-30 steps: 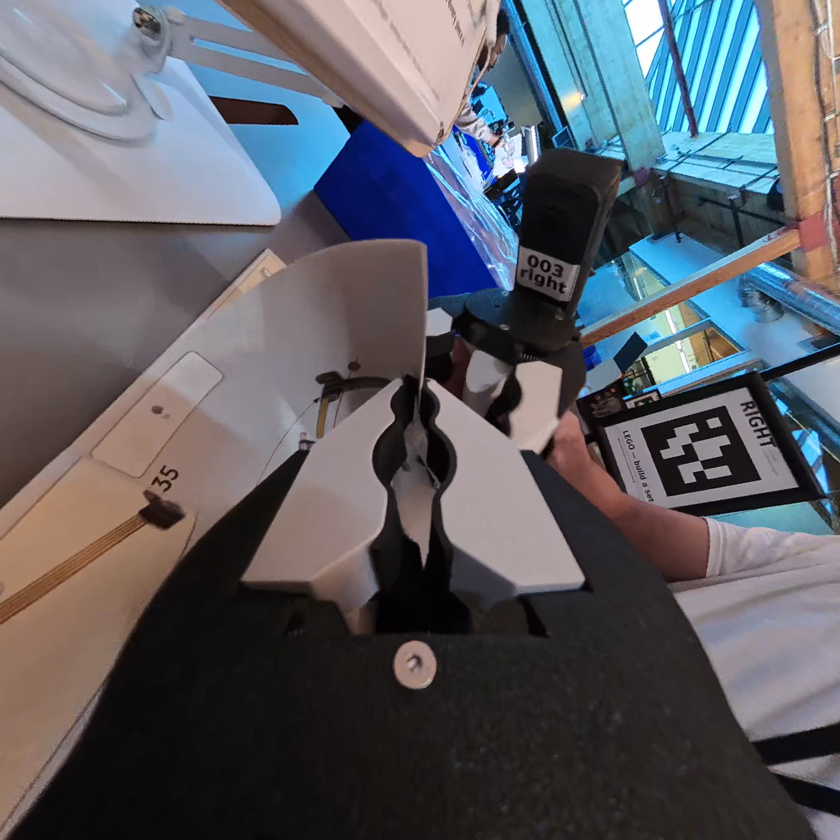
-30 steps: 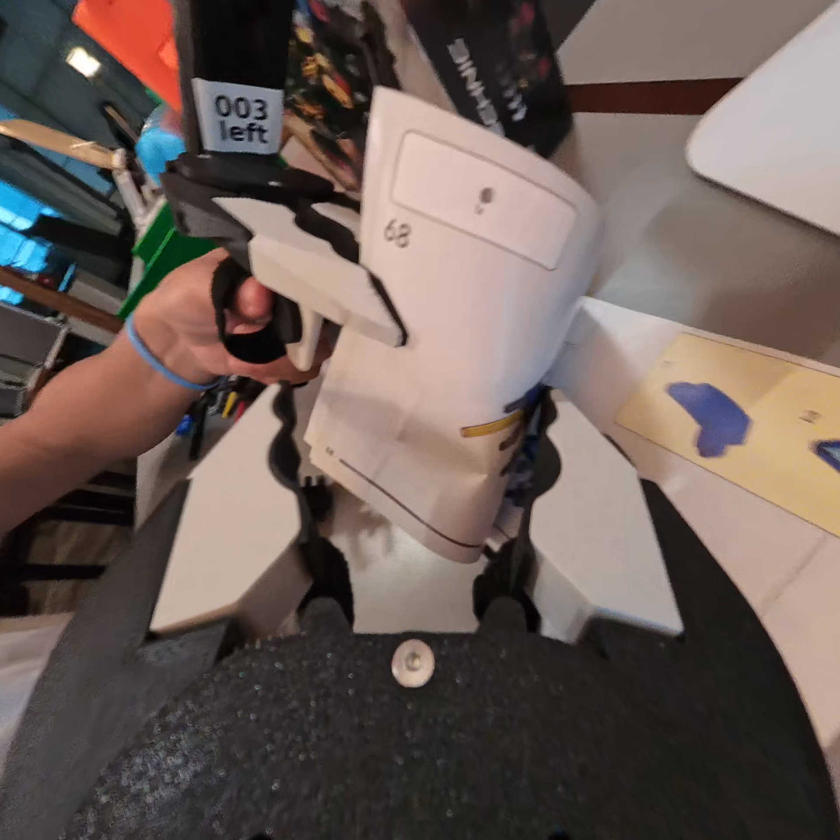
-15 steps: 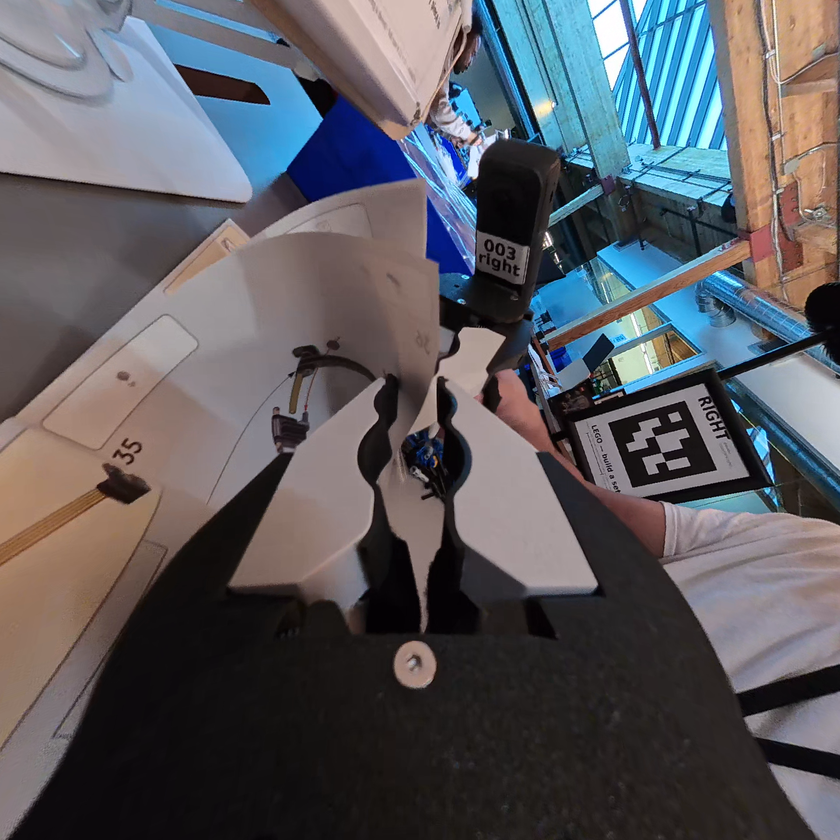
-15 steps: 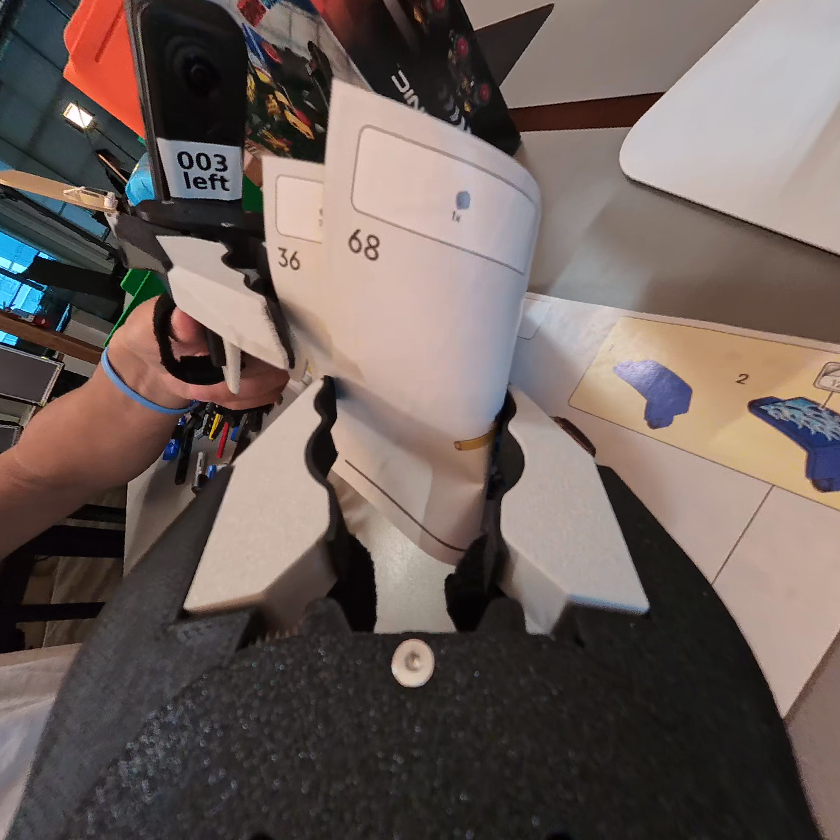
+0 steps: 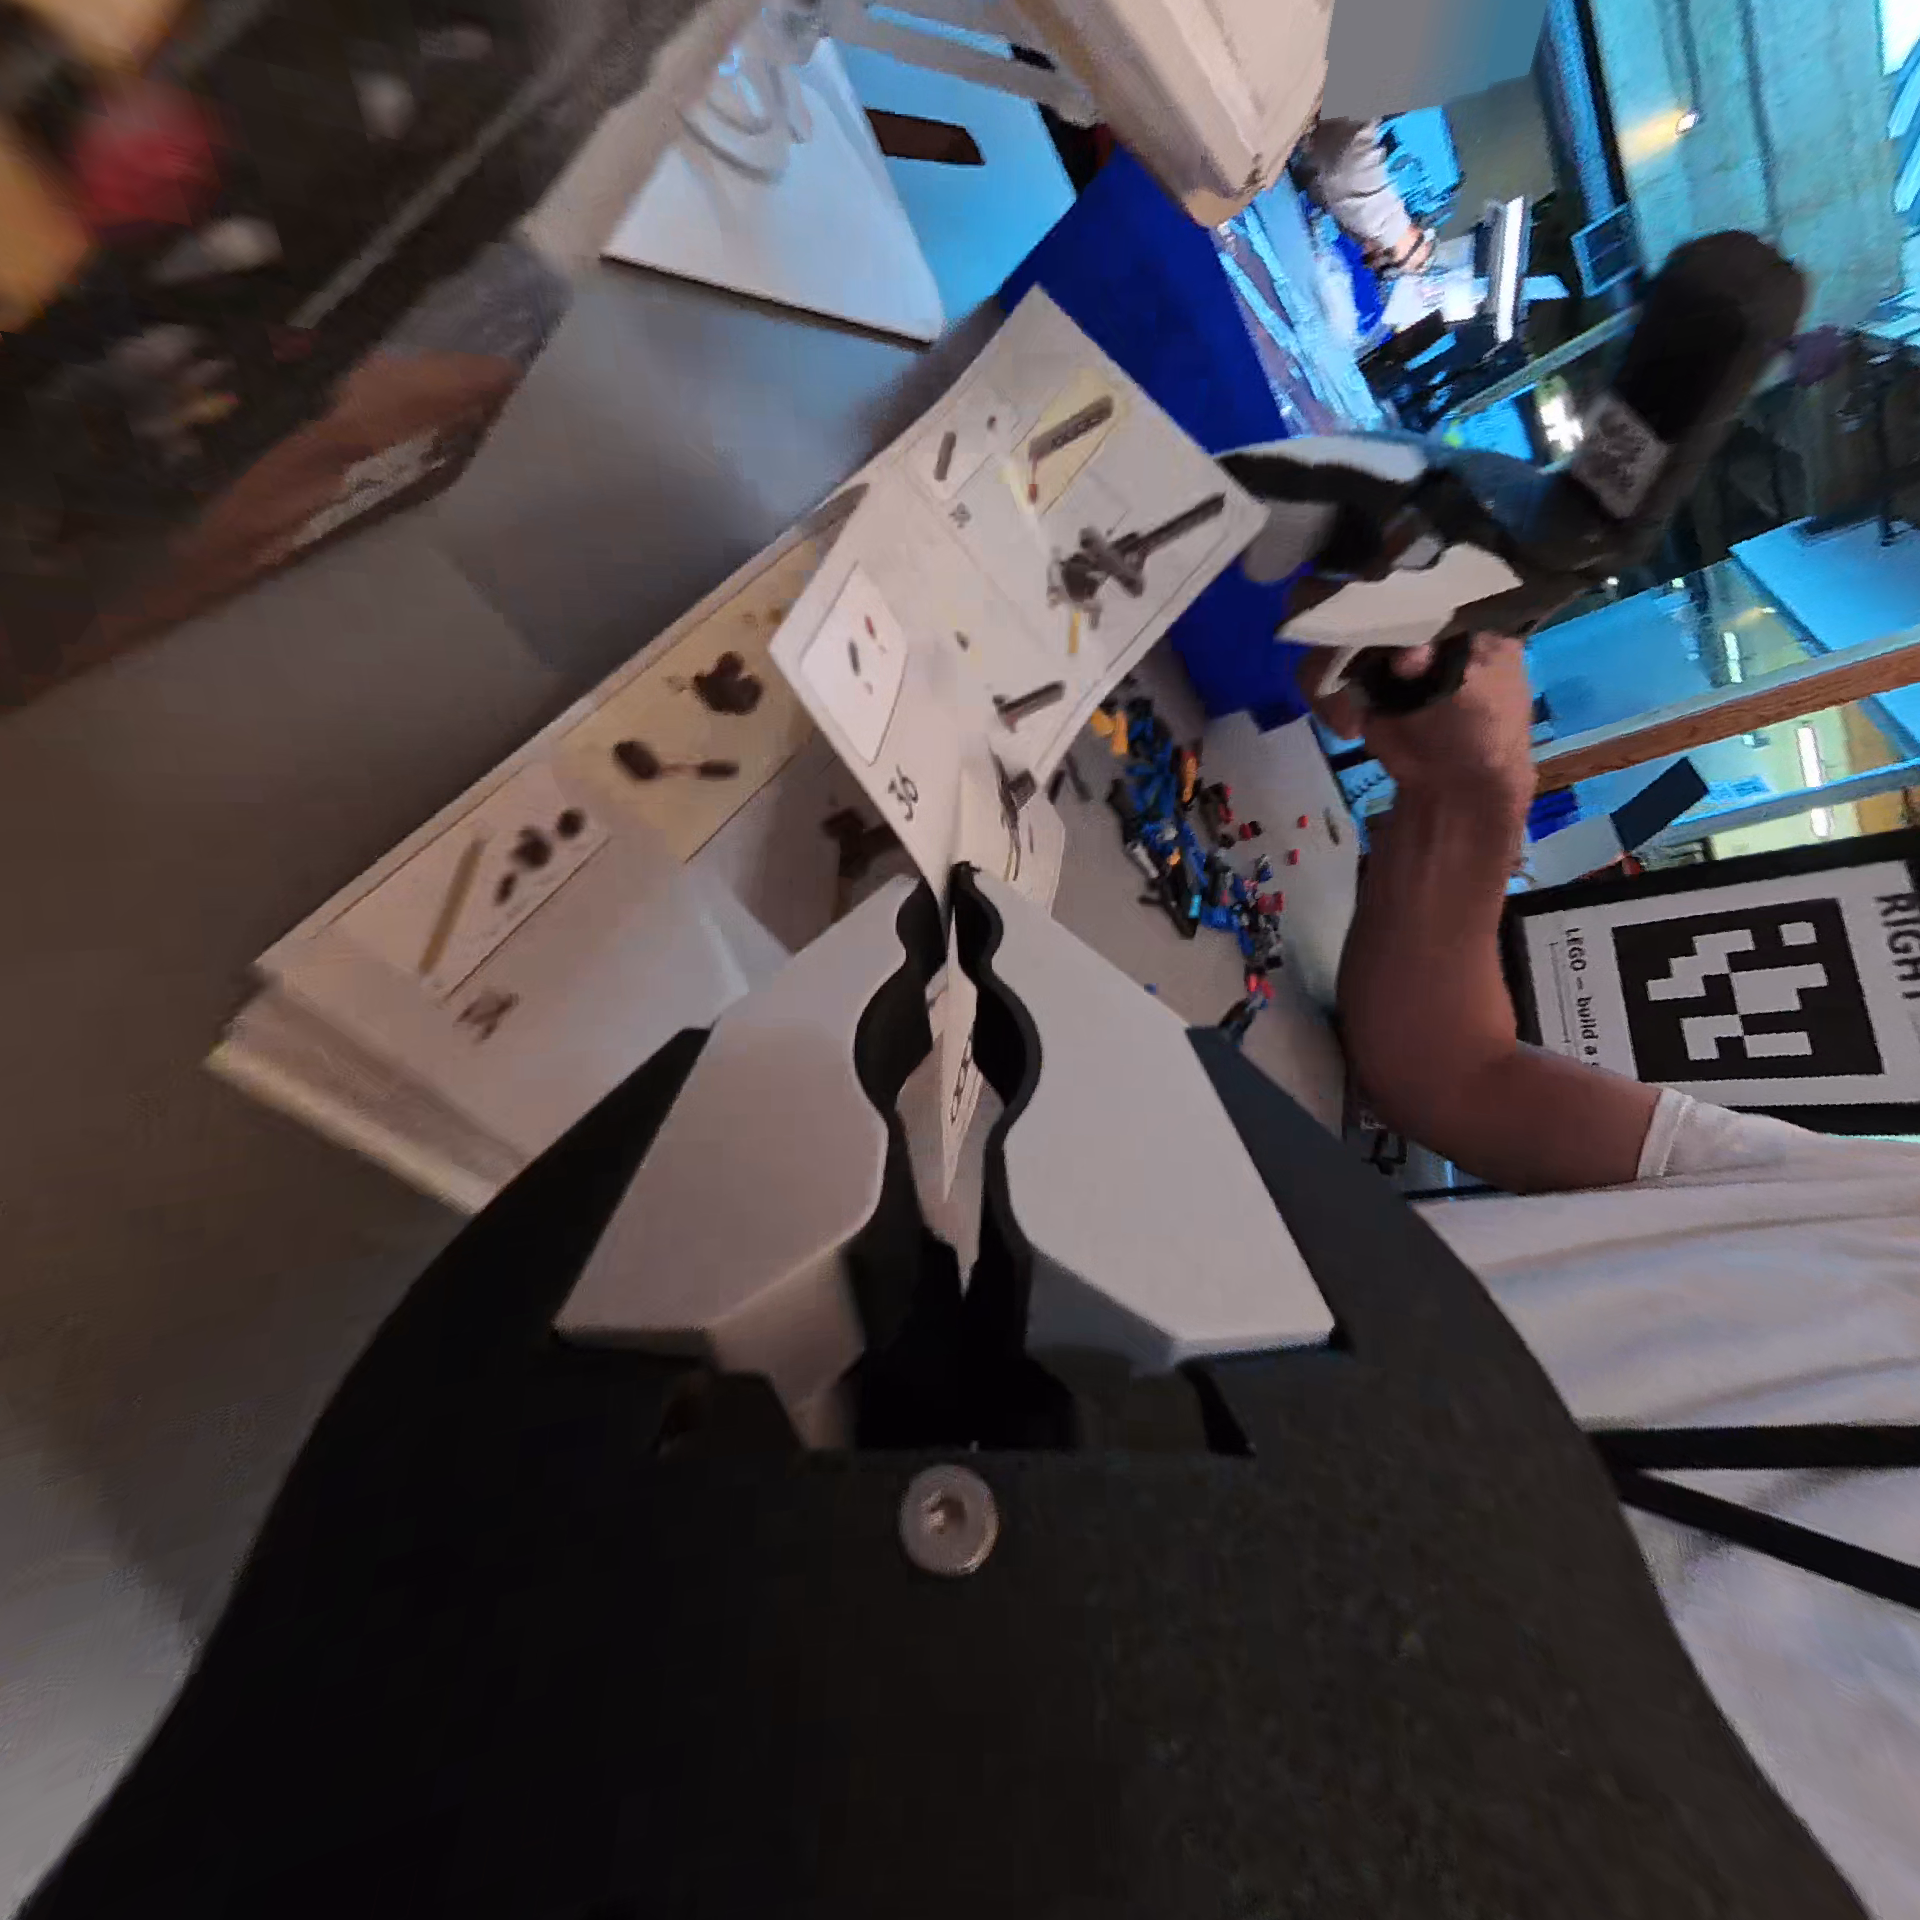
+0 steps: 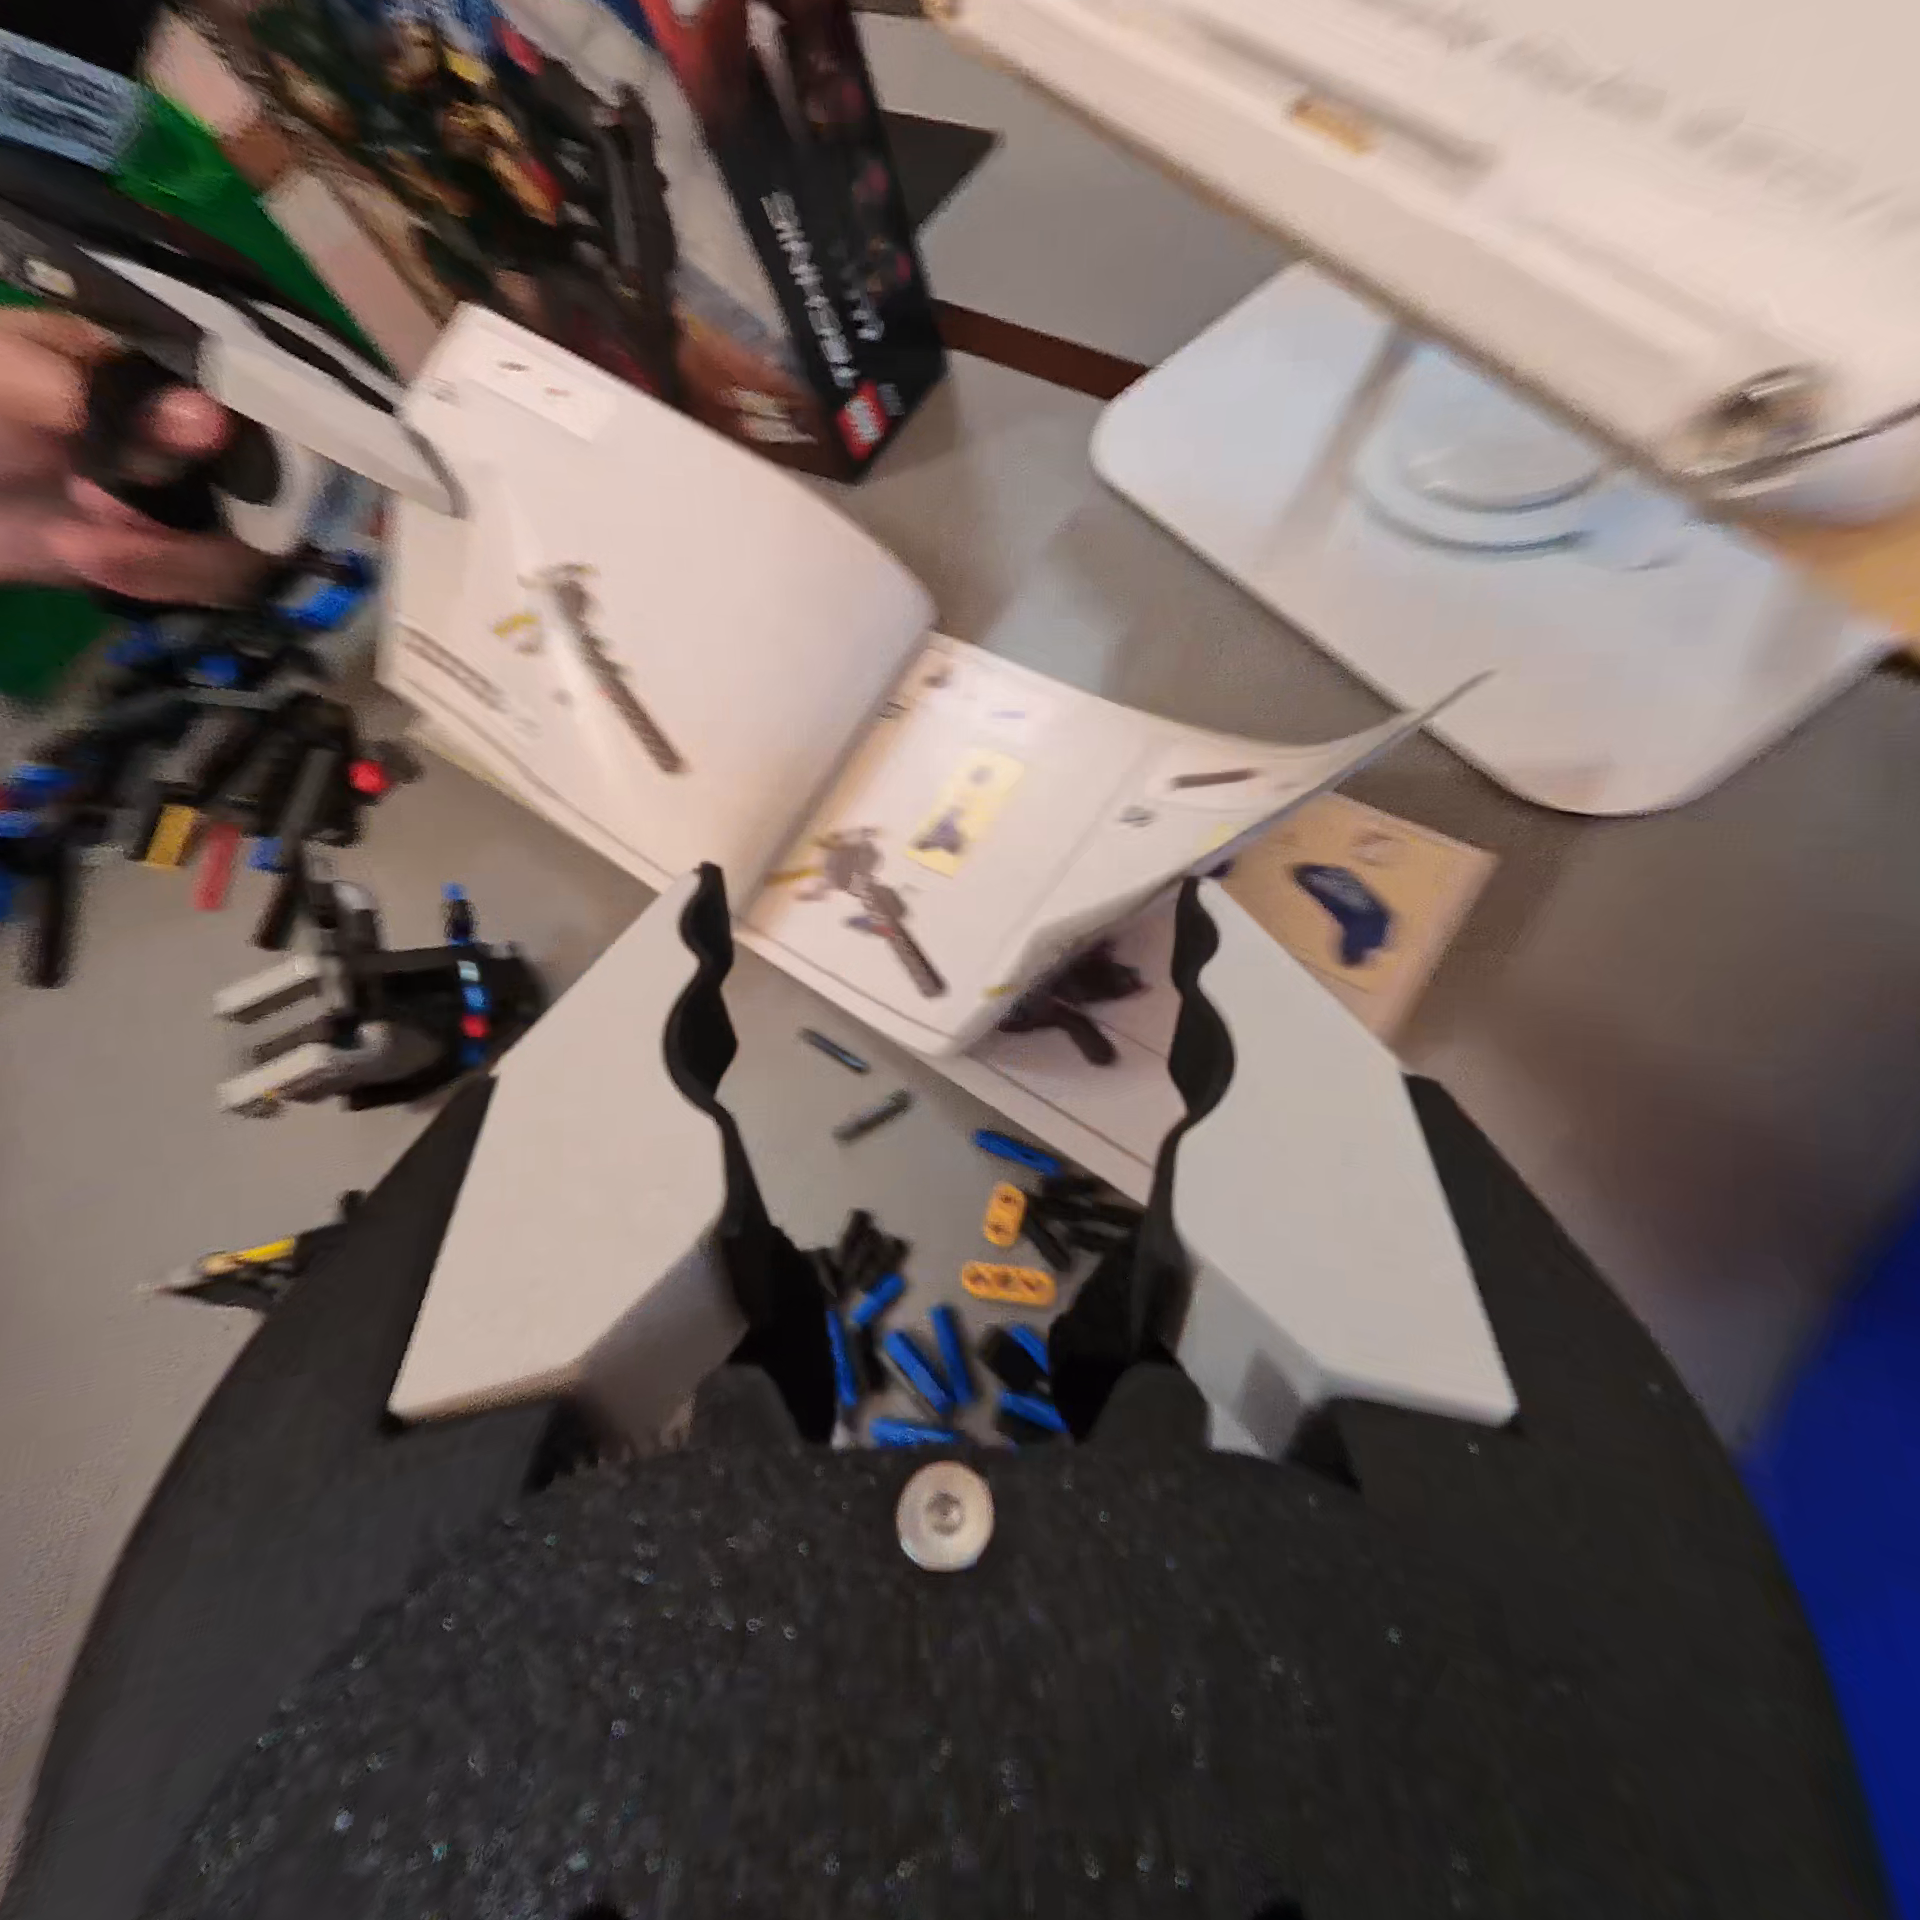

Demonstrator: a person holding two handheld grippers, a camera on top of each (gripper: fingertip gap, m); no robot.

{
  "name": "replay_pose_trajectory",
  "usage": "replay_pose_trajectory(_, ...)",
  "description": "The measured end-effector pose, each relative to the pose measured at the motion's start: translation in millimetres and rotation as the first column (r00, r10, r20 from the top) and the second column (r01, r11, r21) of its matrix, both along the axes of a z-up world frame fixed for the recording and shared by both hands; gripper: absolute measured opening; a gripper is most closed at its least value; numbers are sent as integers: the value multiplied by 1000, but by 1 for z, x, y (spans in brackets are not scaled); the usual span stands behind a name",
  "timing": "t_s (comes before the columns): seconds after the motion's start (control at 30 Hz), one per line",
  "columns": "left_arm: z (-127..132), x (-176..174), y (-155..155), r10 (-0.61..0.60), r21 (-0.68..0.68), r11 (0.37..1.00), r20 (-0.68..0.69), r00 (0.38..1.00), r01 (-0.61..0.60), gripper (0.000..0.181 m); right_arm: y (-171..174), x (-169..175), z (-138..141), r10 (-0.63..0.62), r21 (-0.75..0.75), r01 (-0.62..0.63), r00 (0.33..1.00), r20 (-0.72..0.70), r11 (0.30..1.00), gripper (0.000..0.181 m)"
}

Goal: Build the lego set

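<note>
Left gripper: jaws pinching a lifted page of the white paper instruction booklet. Right gripper: jaws spread, empty, above loose blue, black and orange plastic bricks beside the booklet.

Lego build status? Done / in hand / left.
Done: only a partly built black assembly lies on the table. In hand: the left claw is shut on a page of the instruction booklet, lifting it mid-turn; the right claw is open and empty. Left: most of it, with loose blue, black and orange pieces unsorted.
</note>
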State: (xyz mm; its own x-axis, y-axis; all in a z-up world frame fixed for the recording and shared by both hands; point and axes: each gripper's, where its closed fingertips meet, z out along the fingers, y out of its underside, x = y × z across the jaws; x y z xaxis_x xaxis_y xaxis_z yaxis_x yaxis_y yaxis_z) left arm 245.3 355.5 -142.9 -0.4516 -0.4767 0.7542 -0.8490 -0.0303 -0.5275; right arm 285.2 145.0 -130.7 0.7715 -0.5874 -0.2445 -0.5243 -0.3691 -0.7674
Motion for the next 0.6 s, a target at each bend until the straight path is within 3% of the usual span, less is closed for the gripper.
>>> replay_pose_trajectory(0.1,-10,-8,30,21,53,998,-61,998,-18,0,-12,4,12,-43,-136,64,988,151,989,78)
replay_pose_trajectory(0.17,-21,-14,37,18,79,997,-100,995,-10,0,12,-6,4,33,-165,-8,988,149,986,71)
replay_pose_trajectory(0.23,-32,-19,40,14,112,994,-120,993,0,0,44,-23,-22,149,-190,-133,986,73,973,40)
replay_pose_trajectory(0.33,-42,-21,41,21,135,991,-133,991,-3,0,78,-36,-60,255,-206,-250,967,-4,946,23)
replay_pose_trajectory(0.47,-55,-23,45,13,228,974,-117,993,14,0,107,-47,-62,340,-201,-320,938,75,926,0)
replay_pose_trajectory(0.6,-59,-23,45,5,254,967,-114,994,24,0,115,-47,-72,368,-290,-324,923,112,901,0)
